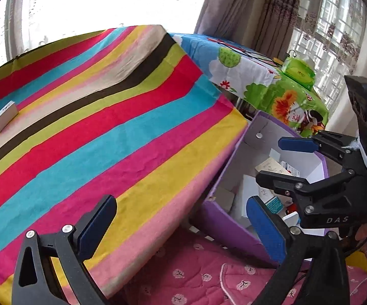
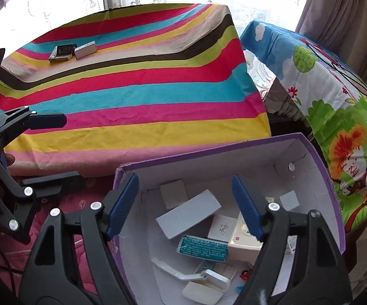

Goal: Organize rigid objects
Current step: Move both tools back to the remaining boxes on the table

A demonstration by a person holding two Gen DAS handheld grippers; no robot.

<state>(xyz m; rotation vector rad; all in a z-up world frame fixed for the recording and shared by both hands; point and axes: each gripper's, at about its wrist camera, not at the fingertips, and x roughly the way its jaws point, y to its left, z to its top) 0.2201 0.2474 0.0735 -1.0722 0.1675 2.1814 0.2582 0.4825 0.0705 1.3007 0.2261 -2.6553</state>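
Your right gripper (image 2: 183,204) hangs over the purple box (image 2: 318,152), jaws spread and empty, as is your left gripper (image 1: 181,231). Next, I judge, reach the far-left bench (image 2: 132,96) for the white box (image 2: 85,49) and dark box (image 2: 61,53).

A striped-cloth table (image 2: 137,96) carries a white box (image 2: 85,49) beside a dark box (image 2: 62,52).

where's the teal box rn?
Right wrist view: the teal box lies inside the purple bin, near its bottom centre, between the long white box and the open white case.
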